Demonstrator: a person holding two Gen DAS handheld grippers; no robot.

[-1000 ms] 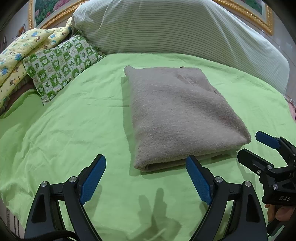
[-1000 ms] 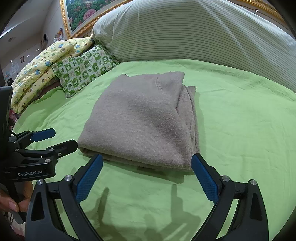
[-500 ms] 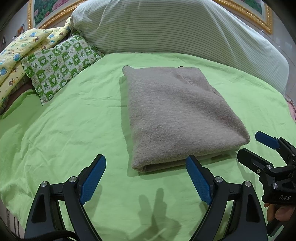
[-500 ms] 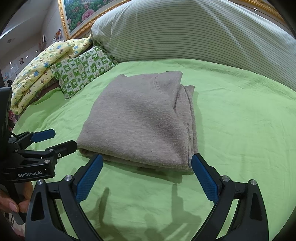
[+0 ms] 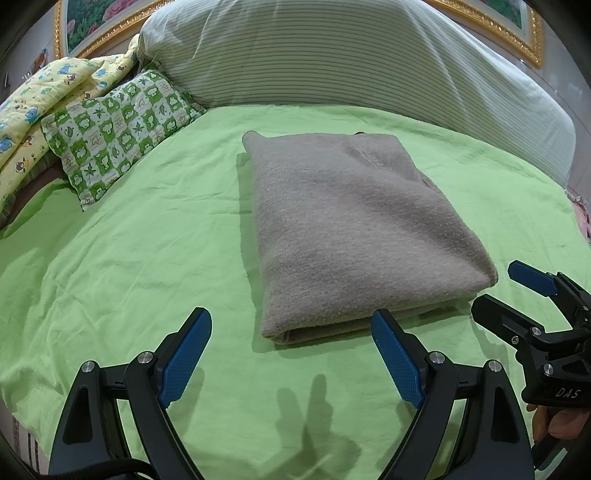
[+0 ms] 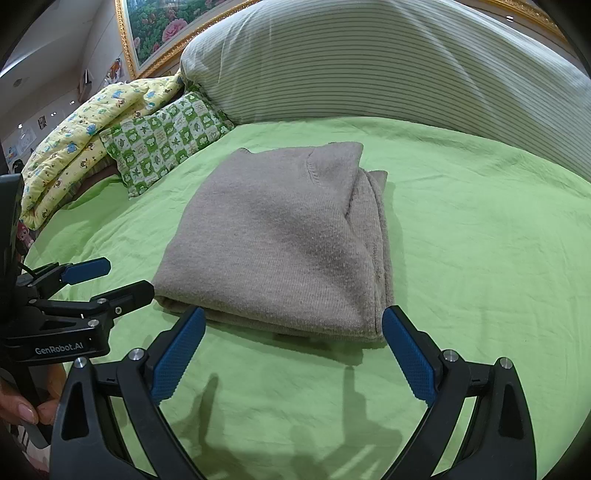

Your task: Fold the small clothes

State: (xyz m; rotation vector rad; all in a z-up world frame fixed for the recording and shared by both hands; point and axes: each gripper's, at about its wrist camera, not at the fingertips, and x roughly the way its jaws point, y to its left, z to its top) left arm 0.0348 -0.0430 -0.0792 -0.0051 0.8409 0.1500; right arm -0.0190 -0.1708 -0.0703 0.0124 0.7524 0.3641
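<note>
A grey knitted garment [image 5: 351, 229] lies folded into a thick rectangle in the middle of the green bedsheet [image 5: 129, 258]; the right wrist view shows it too [image 6: 288, 240], its stacked layer edges on the right side. My left gripper [image 5: 291, 332] hovers open just short of the garment's near fold, nothing between its blue pads. My right gripper [image 6: 293, 332] is open as well, in front of the near edge and holding nothing. Each gripper appears at the edge of the other's view: the right one [image 5: 517, 291], the left one [image 6: 107, 280], with a hand beneath it.
A large striped pillow [image 5: 351, 55] runs along the back of the bed. A green-and-white checked cushion [image 5: 118, 129] and a yellow printed quilt [image 5: 44, 96] lie at the back left. A gold-framed picture [image 6: 155, 29] hangs behind. Wrinkled sheet surrounds the garment.
</note>
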